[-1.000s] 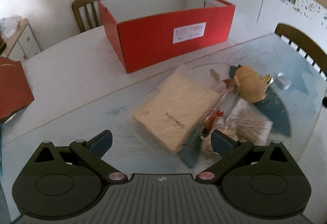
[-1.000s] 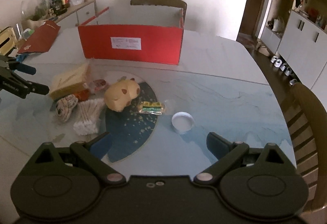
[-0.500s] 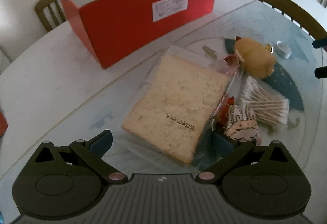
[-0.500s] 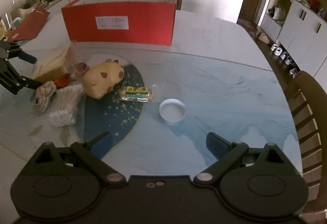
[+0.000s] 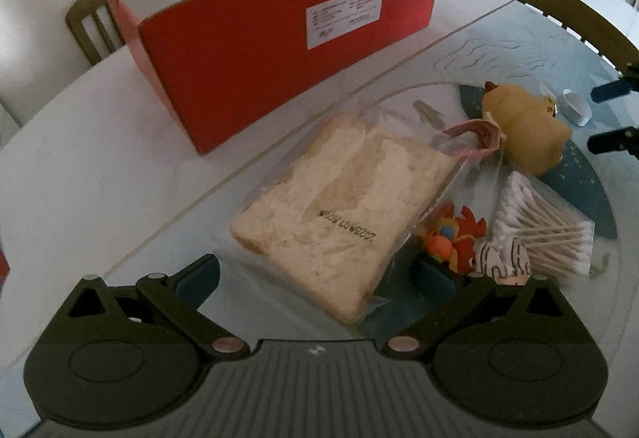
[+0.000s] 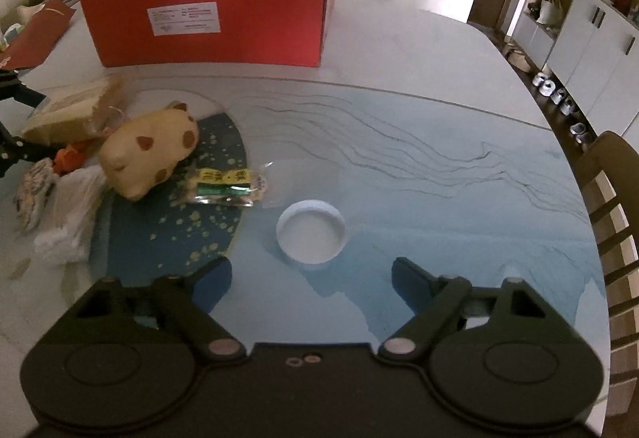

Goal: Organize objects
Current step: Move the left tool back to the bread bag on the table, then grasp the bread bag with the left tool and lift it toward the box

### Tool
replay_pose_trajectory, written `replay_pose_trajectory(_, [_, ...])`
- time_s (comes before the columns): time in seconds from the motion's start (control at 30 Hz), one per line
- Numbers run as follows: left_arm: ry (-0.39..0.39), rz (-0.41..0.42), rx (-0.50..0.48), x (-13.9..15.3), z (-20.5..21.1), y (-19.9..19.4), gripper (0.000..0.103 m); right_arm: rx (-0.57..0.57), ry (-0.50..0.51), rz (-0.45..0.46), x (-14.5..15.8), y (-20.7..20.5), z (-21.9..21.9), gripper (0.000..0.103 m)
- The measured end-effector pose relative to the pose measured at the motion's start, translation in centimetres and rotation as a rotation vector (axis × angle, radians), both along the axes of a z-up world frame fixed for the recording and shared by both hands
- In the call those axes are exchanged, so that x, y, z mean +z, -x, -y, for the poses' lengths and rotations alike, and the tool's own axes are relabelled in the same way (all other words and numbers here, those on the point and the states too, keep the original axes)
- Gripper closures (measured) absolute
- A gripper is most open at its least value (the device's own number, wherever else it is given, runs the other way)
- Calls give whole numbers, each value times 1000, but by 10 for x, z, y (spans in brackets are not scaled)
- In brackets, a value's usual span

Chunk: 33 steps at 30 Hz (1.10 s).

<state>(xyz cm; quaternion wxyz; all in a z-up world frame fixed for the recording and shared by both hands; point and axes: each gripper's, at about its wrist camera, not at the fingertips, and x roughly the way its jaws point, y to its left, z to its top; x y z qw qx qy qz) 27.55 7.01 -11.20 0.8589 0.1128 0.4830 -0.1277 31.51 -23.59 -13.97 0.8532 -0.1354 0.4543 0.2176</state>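
Observation:
My left gripper (image 5: 317, 276) is open, its jaws on either side of the near end of a bagged slice of bread (image 5: 339, 214). The red open box (image 5: 279, 34) stands behind it. Right of the bread lie a small orange toy (image 5: 451, 238), a pack of cotton swabs (image 5: 547, 234), a striped figure (image 5: 503, 262) and a yellow plush animal (image 5: 523, 130). My right gripper (image 6: 311, 278) is open just short of a white lid (image 6: 311, 234). A green-yellow snack packet (image 6: 227, 186), the plush (image 6: 147, 150) and the box (image 6: 211, 18) show in the right wrist view.
The round table (image 6: 439, 158) has a blue patterned top under glass. Wooden chairs stand at the right edge (image 6: 611, 206) and behind the box (image 5: 96, 26). A red box lid (image 6: 36, 30) lies at the far left. Cabinets (image 6: 591, 38) line the right wall.
My left gripper has moved forward and down over the bread, which now lies between its open jaws. My right gripper has moved closer to the white lid.

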Motion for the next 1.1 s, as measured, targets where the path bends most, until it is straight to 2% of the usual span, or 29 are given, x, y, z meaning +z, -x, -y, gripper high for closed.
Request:
replay_pose_trajectory(0.2, [3, 39, 3, 3, 3, 3, 3, -4, -29, -4, -2, -11, 1, 22])
replay_pose_trajectory(0.33, [32, 50, 33, 6, 2, 6, 29, 3, -46, -3, -1, -14, -1, 29])
replay_pose_trajectory(0.43, [66, 44, 59, 6, 1, 7, 58, 19, -50, 6, 0, -13, -4, 40])
replay_pose_trajectory(0.53, [101, 50, 87, 7, -1, 10, 61, 23, -52, 14, 2, -12, -5, 57])
replay_pose_trajectory(0.57, [106, 51, 90, 8, -1, 12, 61, 23, -51, 17, 3, -12, -6, 64])
replay_pose_trajectory(0.63, [107, 57, 86, 10, 0, 16, 61, 27, -50, 19, 3, -11, -6, 64])
replay_pose_trajectory(0.7, [106, 60, 66, 15, 0, 20, 56, 30, -49, 20, 3, -11, -6, 64])
replay_pose_trajectory(0.77, [114, 50, 26, 20, -1, 23, 29, 32, -51, 17, 3, -11, -6, 64])
replay_pose_trajectory(0.8, [103, 55, 8, 22, -1, 24, 26, 33, -51, 15, 3, -11, -6, 64])
replay_pose_trajectory(0.9, [79, 53, -33, 29, -1, 24, 26, 34, -53, 10, 3, -10, -4, 61])
replay_pose_trajectory(1.0, [42, 57, -70, 33, 1, 17, 25, 38, -61, 6, 3, -9, -2, 48])
replay_pose_trajectory(1.03, [28, 59, -87, 34, 3, 13, 25, 40, -66, 6, 3, -8, -2, 40])
replay_pose_trajectory(1.1, [12, 68, -144, 36, 9, 6, 24, 46, -75, 8, 4, -7, 0, 38])
